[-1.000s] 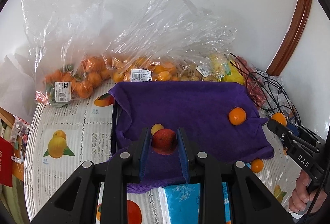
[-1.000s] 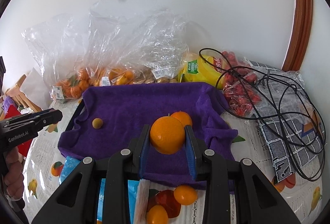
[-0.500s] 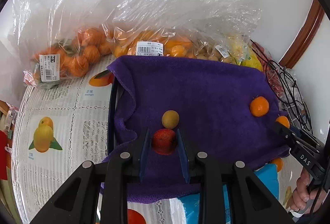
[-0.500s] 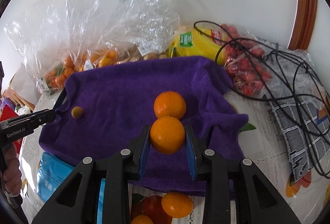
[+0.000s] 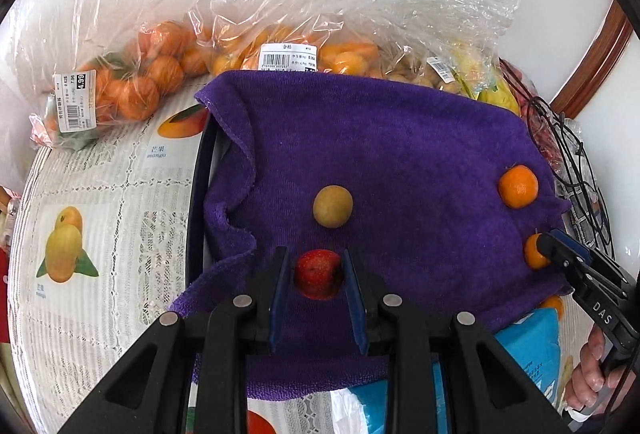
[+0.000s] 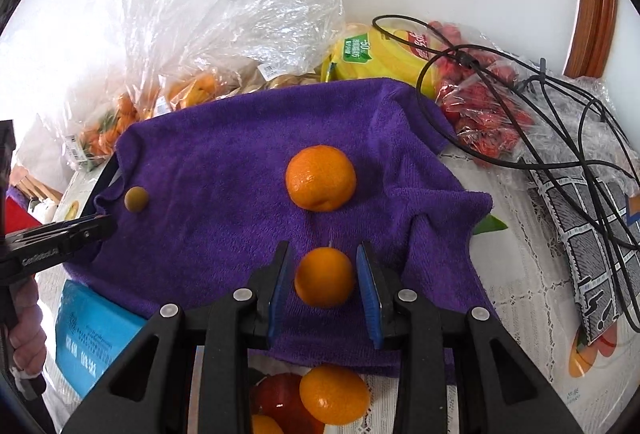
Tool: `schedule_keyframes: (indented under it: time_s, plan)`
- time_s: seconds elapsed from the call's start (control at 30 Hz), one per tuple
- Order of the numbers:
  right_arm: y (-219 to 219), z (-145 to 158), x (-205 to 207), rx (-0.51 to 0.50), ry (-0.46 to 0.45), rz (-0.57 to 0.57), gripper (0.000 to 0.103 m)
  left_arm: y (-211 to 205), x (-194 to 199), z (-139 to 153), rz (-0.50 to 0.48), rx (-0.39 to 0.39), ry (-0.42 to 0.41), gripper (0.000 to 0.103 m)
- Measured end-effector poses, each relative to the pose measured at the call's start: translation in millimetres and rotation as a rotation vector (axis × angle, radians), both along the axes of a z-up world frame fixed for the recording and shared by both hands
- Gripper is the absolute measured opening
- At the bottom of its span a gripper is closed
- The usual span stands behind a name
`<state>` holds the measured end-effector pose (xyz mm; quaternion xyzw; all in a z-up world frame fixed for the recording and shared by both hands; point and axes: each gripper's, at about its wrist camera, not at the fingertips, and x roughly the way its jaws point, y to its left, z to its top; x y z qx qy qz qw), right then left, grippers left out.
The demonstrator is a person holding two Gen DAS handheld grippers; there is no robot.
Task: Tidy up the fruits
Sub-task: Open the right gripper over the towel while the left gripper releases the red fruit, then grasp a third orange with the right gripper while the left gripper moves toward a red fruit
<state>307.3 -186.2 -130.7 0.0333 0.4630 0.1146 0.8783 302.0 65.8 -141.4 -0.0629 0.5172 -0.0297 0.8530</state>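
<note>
Right gripper (image 6: 325, 280) jaws have just been opening; its orange (image 6: 325, 277) sits free between them on the purple towel (image 6: 224, 170). Left gripper (image 5: 317, 280) clamps a red fruit (image 5: 318, 274) low over the towel. Placement step: release next, then withdraw.

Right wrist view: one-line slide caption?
Right gripper, jaws just opening, releases a small orange onto the purple towel beside a larger orange.

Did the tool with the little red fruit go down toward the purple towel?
Yes. The left tool, shut on the red fruit, sank onto the purple towel, just before the yellow-brown fruit.
</note>
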Motion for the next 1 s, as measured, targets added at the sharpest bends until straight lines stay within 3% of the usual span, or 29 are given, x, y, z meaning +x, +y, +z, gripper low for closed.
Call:
schedule_keyframes:
  time_s: [0.1,0.27,0.53,0.7,1.0]
  plan:
    - [-3,7,-7,-0.009,-0.018,-0.005,0.045,-1,-3,1,-0.008,-0.011,0.001,0.027]
    - [-12,24,-21,0.007,-0.057,-0.038,0.049,-5,-15,12,-0.009,-0.014,-0.022,0.045]
    - [-24,28,-48,-0.030,-0.050,-0.044,0.049,-7,-36,32,-0.006,-0.023,-0.057,0.046]
    - [-31,11,-58,-0.012,0.011,-0.038,0.040,-9,-47,37,-0.008,-0.030,-0.069,0.047]
    - [-18,-13,-57,0.019,0.049,0.013,0.039,-8,-51,36,0.001,-0.012,-0.070,0.047]
